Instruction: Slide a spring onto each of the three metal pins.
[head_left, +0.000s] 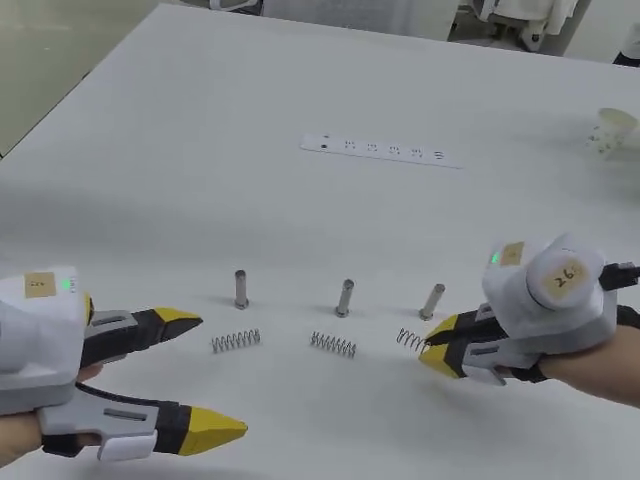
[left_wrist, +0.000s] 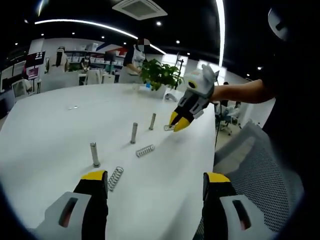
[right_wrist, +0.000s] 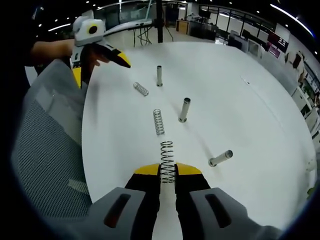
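The left tongs (head_left: 222, 375) hang released and empty at eight o'clock of the row, low over the white worktop (head_left: 300, 220). The left pin (head_left: 241, 289) stands upright with the left spring (head_left: 235, 341) lying loose at its six o'clock. The middle pin (head_left: 344, 298) and middle spring (head_left: 333, 345) are set the same way. The right spring (head_left: 408, 339) lies at seven o'clock of the right pin (head_left: 432, 301), and the right tongs (head_left: 430, 352) are clenched on its near end.

That end-only grip is the main risk. The free coils could droop or bow once lifted, so the open end may miss the pin top and catch on its edge. A tighter squeeze could crush a coil or flick the spring out.

The pins seem to stand free, so a sideways push from a misaligned spring could topple one. The right pin looks tilted in the right gripper view, perhaps only from lens distortion. If it does lean, the spring must be tilted to match it.
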